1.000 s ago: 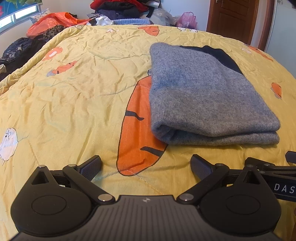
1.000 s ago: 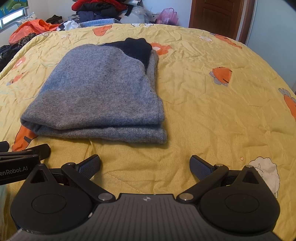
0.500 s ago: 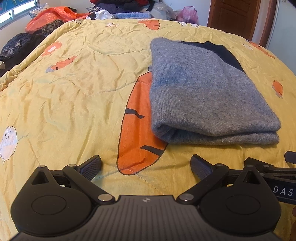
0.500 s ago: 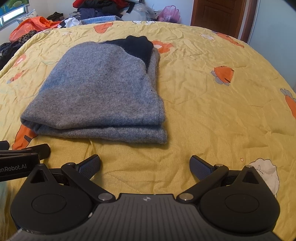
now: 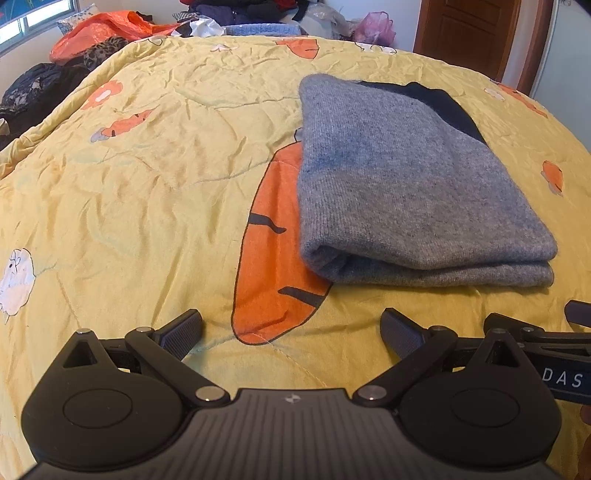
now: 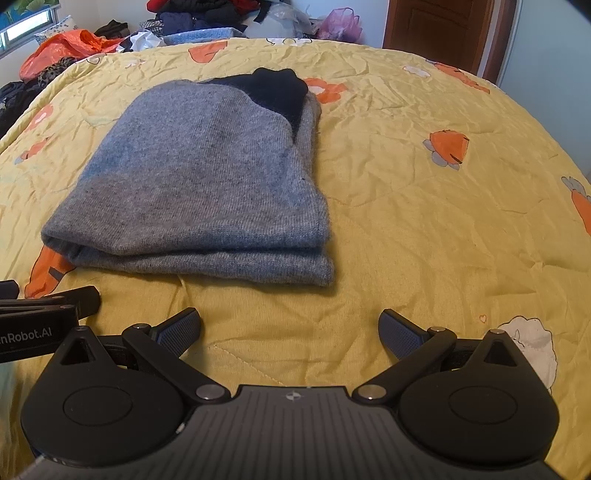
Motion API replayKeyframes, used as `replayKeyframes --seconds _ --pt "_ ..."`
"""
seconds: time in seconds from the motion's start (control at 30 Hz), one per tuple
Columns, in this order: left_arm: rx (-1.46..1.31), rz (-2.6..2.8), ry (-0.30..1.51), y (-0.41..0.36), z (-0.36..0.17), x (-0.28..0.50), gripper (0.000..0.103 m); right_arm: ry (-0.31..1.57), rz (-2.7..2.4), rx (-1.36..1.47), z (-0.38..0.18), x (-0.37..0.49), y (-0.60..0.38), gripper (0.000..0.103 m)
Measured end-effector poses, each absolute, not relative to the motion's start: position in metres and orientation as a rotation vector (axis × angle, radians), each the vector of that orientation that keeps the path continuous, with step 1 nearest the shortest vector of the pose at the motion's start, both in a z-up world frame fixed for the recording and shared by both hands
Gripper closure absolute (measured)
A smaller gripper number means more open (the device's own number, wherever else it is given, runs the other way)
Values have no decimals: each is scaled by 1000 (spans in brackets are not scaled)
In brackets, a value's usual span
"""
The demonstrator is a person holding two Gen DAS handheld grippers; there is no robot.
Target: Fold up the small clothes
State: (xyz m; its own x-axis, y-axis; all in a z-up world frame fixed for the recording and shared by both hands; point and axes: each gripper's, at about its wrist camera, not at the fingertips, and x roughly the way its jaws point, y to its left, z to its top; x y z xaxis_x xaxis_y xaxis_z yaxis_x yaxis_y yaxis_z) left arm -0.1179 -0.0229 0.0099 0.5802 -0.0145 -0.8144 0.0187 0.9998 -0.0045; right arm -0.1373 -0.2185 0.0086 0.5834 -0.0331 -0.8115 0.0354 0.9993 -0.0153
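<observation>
A grey knit sweater (image 5: 406,184) with a dark navy part at its far end lies folded into a thick rectangle on the yellow quilt (image 5: 147,184). In the right wrist view the same folded sweater (image 6: 207,184) sits ahead and to the left. My left gripper (image 5: 291,328) is open, empty, hovering over the quilt just short of the sweater's near left corner. My right gripper (image 6: 290,328) is open and empty too, a little in front of the sweater's near right corner. Each gripper's black body shows at the edge of the other's view.
The quilt (image 6: 443,184) carries orange carrot prints and white cartoon patches. A heap of clothes (image 5: 251,7) and an orange bag (image 5: 103,31) lie past the far edge. A pink bag (image 6: 338,24) and a brown door (image 6: 439,33) stand at the back right.
Both views have tilted slightly downward, so the sweater and the room's back edge sit a bit higher in frame. The sweater lies as before and both grippers stay open.
</observation>
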Motion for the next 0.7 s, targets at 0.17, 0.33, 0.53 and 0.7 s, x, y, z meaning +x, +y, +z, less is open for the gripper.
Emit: replayKeyframes --seconds 0.17,0.33,0.53,0.7 --pt "5 -19 952 -23 10 -118 0 942 -41 2 8 -138 -219 0" --pt "-10 -17 935 -22 17 -122 0 964 -35 0 11 -137 -219 0" --pt "-19 -11 922 -21 27 -123 0 914 -51 -41 22 -143 -215 0" --pt "-25 -12 909 -20 34 -128 0 885 -37 -53 34 -146 -212 0"
